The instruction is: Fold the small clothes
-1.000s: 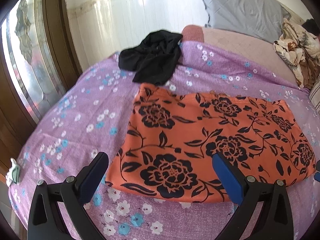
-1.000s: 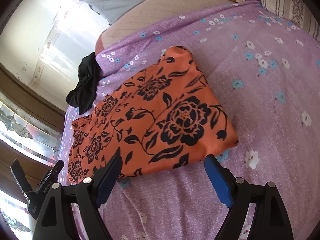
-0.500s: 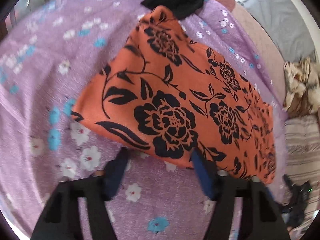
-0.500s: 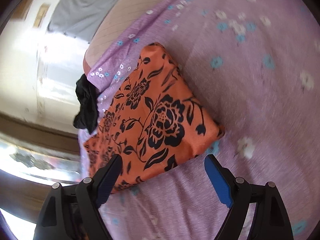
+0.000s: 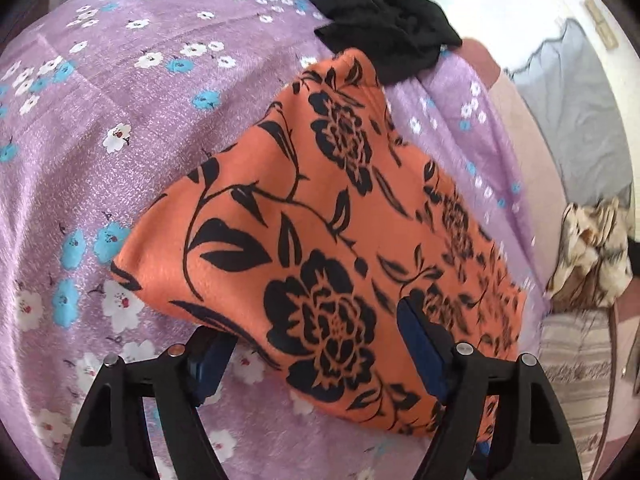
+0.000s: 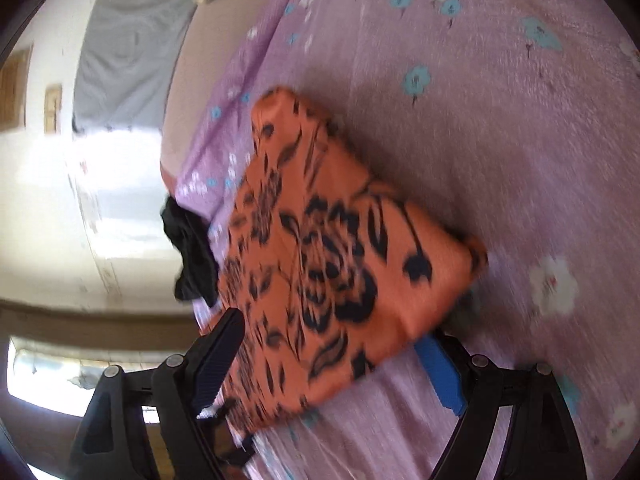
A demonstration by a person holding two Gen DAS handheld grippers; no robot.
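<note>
Left gripper is sitting spread wide at the near edge of the orange floral cloth; one blue pad is lying on top of the fabric, the other going under the near hem, jaws not closed on it. Right gripper is likewise spread apart, straddling the cloth's other near corner; dark finger on top, blue one tucked beneath the edge; nothing pinched yet.

The cloth is lying folded, roughly rectangular, on the purple flowered bedsheet, toward the sheet's far edge.

Left wrist view is showing sharp detail: a crumpled black garment touching the cloth's far corner, a grey pillow beyond, a beige patterned bundle and striped fabric at the right side. Right wrist view is motion-blurred; it's showing the black garment at the bed's edge w/ a pale wall behind, plus more bare sheet to the cloth's right.
</note>
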